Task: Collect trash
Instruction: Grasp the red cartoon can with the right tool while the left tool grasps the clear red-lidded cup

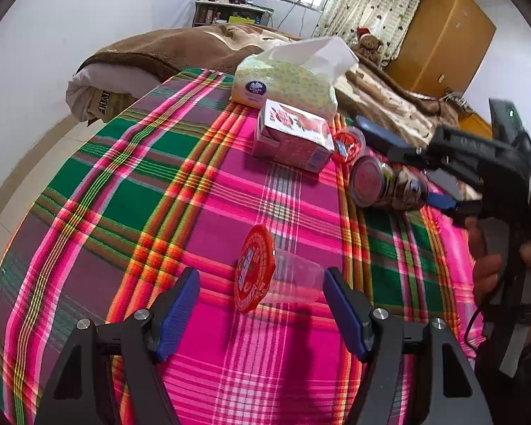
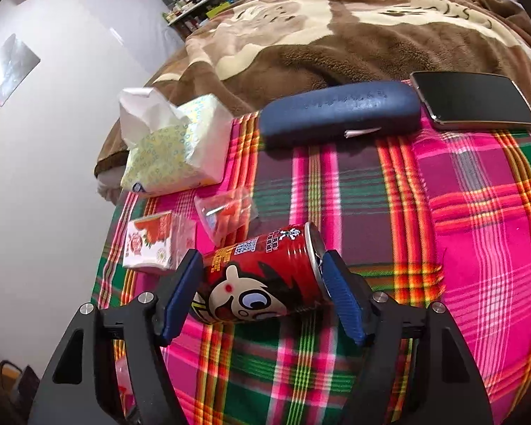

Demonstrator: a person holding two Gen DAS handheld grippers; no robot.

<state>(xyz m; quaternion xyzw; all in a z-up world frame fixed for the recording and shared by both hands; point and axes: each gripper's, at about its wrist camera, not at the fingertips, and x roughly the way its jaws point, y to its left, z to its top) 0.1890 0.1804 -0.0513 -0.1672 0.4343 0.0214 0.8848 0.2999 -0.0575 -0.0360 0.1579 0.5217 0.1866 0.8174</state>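
— Two grippers over the plaid cloth (image 1: 180, 212). What does the left gripper (image 1: 262, 310) have?

— Nothing. Its jaws stand wide apart, with a clear cup (image 1: 293, 279) lying on its side just ahead, between the blue pads (image 1: 178, 313). A round red foil lid (image 1: 253, 269) hangs off the cup's mouth.

— And the right gripper (image 2: 262, 290)?

— Its jaws sit either side of a red can (image 2: 262, 276) that lies on its side across the gap. Both pads look to be touching it, one at each end, so I read it as clamped, the can low to the cloth.

— Other trash?

— A small red-and-white carton (image 1: 293, 141) sits beyond the cup, near a tissue pack (image 1: 283, 81). Between carton and can lies a second clear cup (image 2: 226, 212) with red on it.

— Anything else on the cloth?

— A dark blue case (image 2: 340, 113) and a phone (image 2: 472, 101) lie side by side at the far edge, against a brown blanket (image 2: 301, 35). From the left view, the right gripper reaches in from the right, its tips at the can.
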